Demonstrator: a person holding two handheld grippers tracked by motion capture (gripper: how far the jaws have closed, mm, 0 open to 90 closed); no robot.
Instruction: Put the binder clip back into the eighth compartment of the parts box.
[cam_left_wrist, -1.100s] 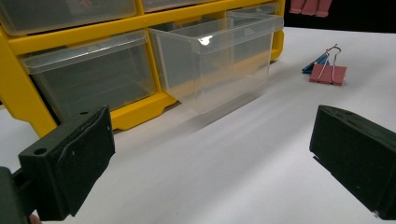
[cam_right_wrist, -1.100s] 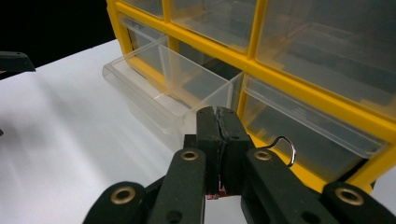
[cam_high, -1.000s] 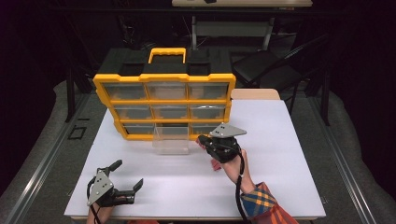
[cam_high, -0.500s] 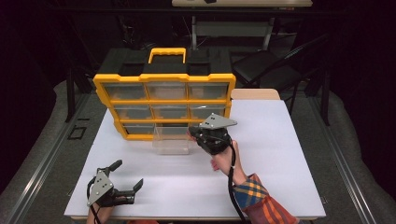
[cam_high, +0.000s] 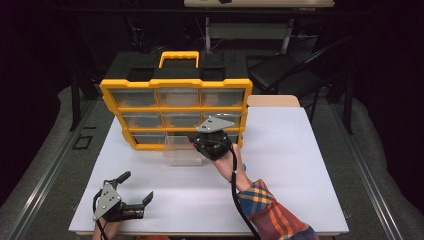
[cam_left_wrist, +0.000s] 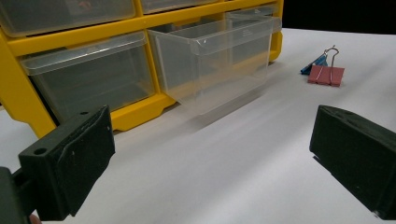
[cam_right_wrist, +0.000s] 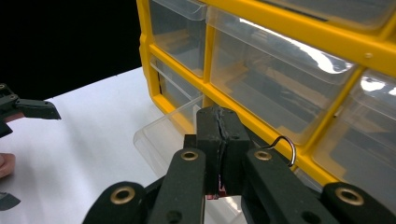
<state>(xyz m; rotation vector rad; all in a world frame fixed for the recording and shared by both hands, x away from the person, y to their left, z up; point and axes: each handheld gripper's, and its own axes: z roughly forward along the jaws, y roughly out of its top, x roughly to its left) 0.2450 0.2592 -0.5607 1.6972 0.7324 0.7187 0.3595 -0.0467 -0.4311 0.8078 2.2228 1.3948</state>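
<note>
The white table (cam_high: 300, 165) carries a yellow organizer (cam_high: 175, 112) at 12 o'clock. A clear drawer (cam_high: 182, 150) stands pulled out at its base. At 1 o'clock from this drawer, the right gripper (cam_right_wrist: 219, 140) has its jaws pressed together on a binder clip (cam_right_wrist: 282, 147). At 7 o'clock, the left gripper (cam_high: 135, 192) rests with jaws wide, holding nothing.

A white table (cam_high: 300, 165) is carrying a yellow drawer organizer (cam_high: 175, 112) standing upright toward its far edge. A clear plastic drawer (cam_high: 182, 150) is sitting on the tabletop just in front of the organizer, while pink and blue binder clips (cam_left_wrist: 324, 70) are lying nearby on the bare white surface.
</note>
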